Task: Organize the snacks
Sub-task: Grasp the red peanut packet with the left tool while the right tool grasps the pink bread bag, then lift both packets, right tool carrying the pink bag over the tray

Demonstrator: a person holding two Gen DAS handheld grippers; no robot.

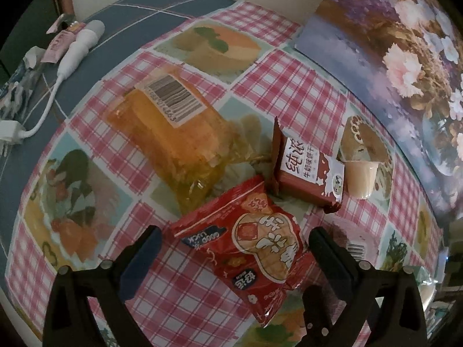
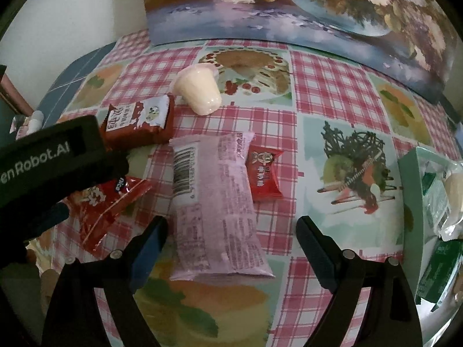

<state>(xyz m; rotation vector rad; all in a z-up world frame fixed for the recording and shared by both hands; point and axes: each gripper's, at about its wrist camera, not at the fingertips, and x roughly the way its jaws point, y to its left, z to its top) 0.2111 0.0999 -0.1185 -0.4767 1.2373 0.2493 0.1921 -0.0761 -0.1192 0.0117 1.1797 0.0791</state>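
We are working on the pale pink plastic-wrapped snack pack [image 2: 217, 202], lying flat on the red-checked tablecloth [image 2: 324, 86] and framed between the spread fingers of the right gripper [image 2: 231, 240], which is released and holding nothing. Its long axis is running away from us, tilted slightly leftward at the far end; the barcode label is facing up near that far end, the crimped seal nearest us.

For a clean pick we are judging that the fingers should close across the short width, near mid-length, low enough to catch the wrapper's body and not only its loose film. The mint-green tray [image 2: 411, 202], well to the right of the pink pack and already holding packets, is probably the destination.

Touching the pink pack's right edge: a small red sachet [image 2: 264, 173]. Beyond its far end: a brown biscuit pack [image 2: 141, 124] and a cream jelly cup [image 2: 199, 91] on its side.

Left of the pink pack, the left gripper [image 1: 231, 248] is also unclenched, straddling a red crinkled rice-cracker bag [image 1: 249, 248] without gripping it. Farther out, an orange cellophane bread pack [image 1: 173, 133].
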